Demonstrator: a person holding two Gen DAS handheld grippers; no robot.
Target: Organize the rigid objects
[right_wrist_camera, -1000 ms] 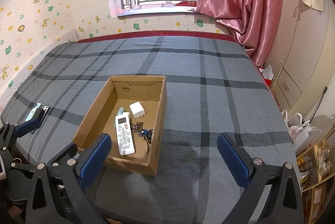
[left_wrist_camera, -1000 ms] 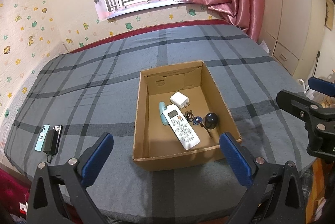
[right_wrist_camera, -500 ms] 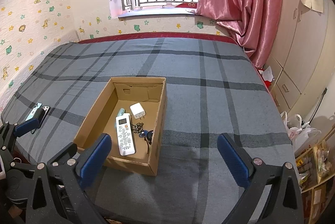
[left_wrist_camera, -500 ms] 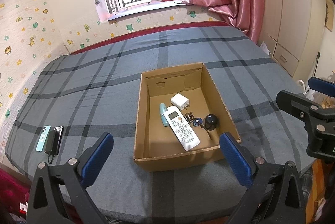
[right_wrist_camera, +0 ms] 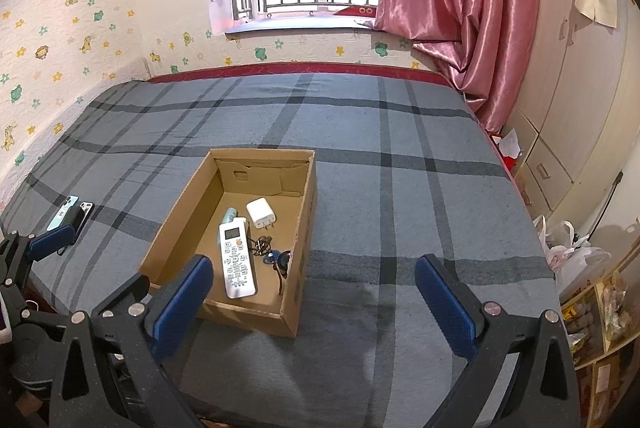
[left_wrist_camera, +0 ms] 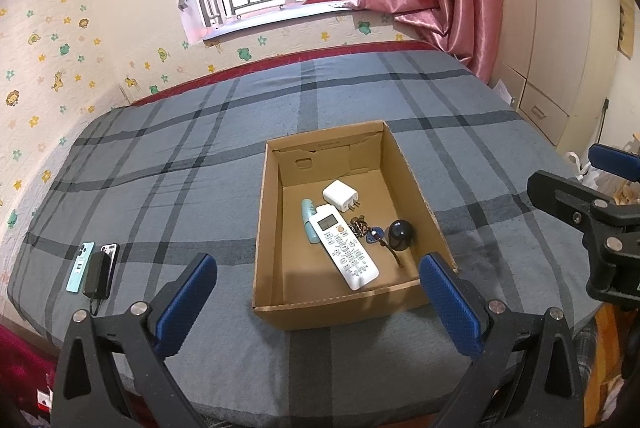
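the left gripper (left_wrist_camera: 318, 302) has its jaws spread wide with nothing between the blue pads (left_wrist_camera: 188, 302), hovering over the near edge of the bed. the right gripper (right_wrist_camera: 316, 304) is just as wide open and empty, held over the blanket (right_wrist_camera: 400, 211) beside the box.

the cardboard box (left_wrist_camera: 266, 228) sits open on the grey plaid blanket, near the foot of the bed. inside it lie a white remote control (left_wrist_camera: 346, 252) with a small screen and rows of buttons, a pale teal tube (left_wrist_camera: 307, 218) touching the remote's left side, a white charger plug (left_wrist_camera: 340, 195) just behind them, a bunch of keys with a blue tag (left_wrist_camera: 367, 231), and a black round object (left_wrist_camera: 401, 234) near the right wall. the print on the remote's buttons and the faint line along the box's far rim are too small to read.

well apart from the box, at the bed's left edge, lie a teal phone (left_wrist_camera: 80, 267) bearing a white label that is unreadable, a black power bank (left_wrist_camera: 97, 274) and a dark phone (left_wrist_camera: 111, 254), packed side by side.

the left wrist view shows the black round object whole; in the right wrist view the box wall mostly hides it. only the right wrist view shows the white plastic bags (right_wrist_camera: 568, 252) and the shelves (right_wrist_camera: 600, 328) by the wardrobe.
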